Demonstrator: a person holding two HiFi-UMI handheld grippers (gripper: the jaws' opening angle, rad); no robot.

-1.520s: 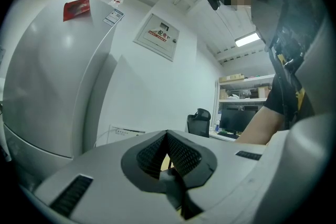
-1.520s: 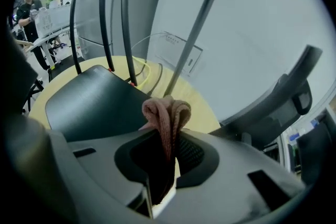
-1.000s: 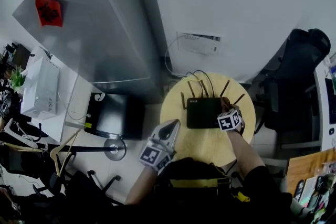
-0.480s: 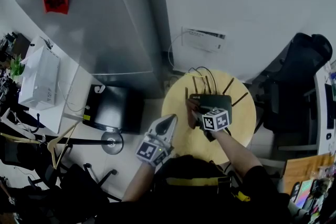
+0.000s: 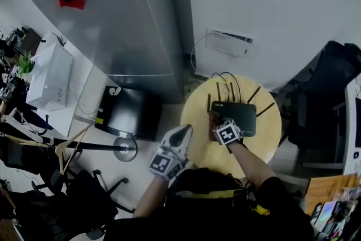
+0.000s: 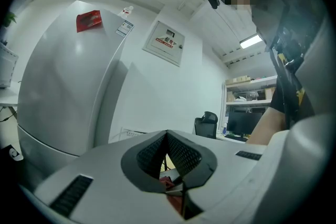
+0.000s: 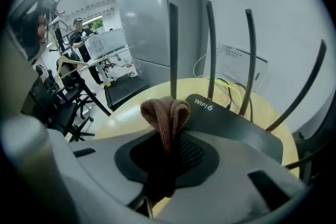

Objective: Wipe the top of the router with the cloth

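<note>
Pinching the brown cloth (image 7: 165, 113) in your right tool (image 5: 216, 121), jaws clenched on it at the left end of the black router (image 5: 241, 117), router lying flat on the round worktop (image 5: 265, 141), your left tool (image 5: 181, 134) clenched empty, held by the worktop's left edge.
</note>
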